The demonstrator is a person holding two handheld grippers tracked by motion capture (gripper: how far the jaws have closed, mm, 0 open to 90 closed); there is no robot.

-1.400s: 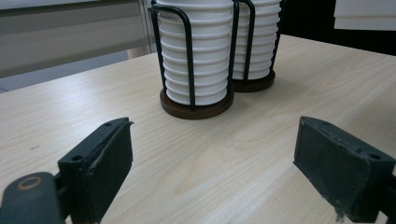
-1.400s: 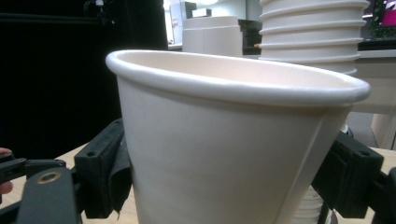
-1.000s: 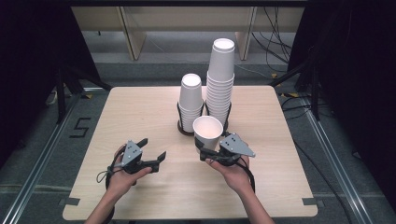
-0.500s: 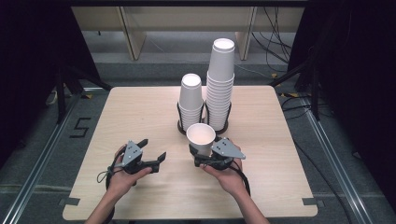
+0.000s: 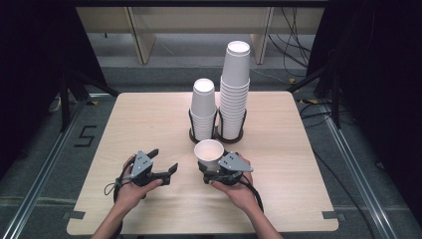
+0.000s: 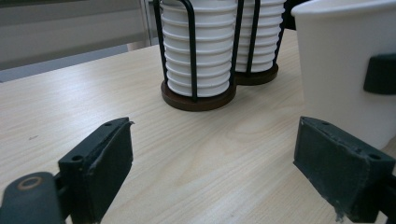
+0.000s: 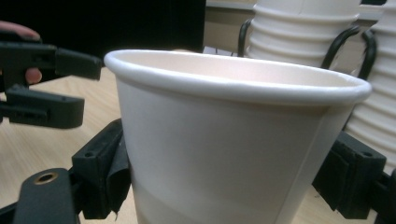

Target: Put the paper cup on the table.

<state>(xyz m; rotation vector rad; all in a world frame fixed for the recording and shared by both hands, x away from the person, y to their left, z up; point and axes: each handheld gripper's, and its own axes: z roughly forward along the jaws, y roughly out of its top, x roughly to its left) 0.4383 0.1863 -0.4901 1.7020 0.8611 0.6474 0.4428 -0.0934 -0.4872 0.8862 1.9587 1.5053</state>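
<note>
A white paper cup [image 5: 209, 152] stands upright, mouth up, between the pads of my right gripper [image 5: 208, 168], which is shut on its lower wall. In the right gripper view the cup [image 7: 224, 154] is close up, with a black pad on each side of it. It is low over the table; I cannot tell whether its base touches the wood. My left gripper [image 5: 164, 160] rests to the cup's left, open with nothing between its fingers. In the left gripper view the jaws stand wide apart over bare wood, and the cup [image 6: 341, 70] is at the right.
Behind the cup, two stacks of upside-down white cups sit in black wire holders on brown bases: a short stack [image 5: 203, 107] and a tall stack [image 5: 235, 84]. The light wooden table [image 5: 298, 149] has free room on both sides. Dark floor and cables surround it.
My right gripper has come down and a little to the left, toward the near side, with the cup in it. The left gripper has stayed where it was.
</note>
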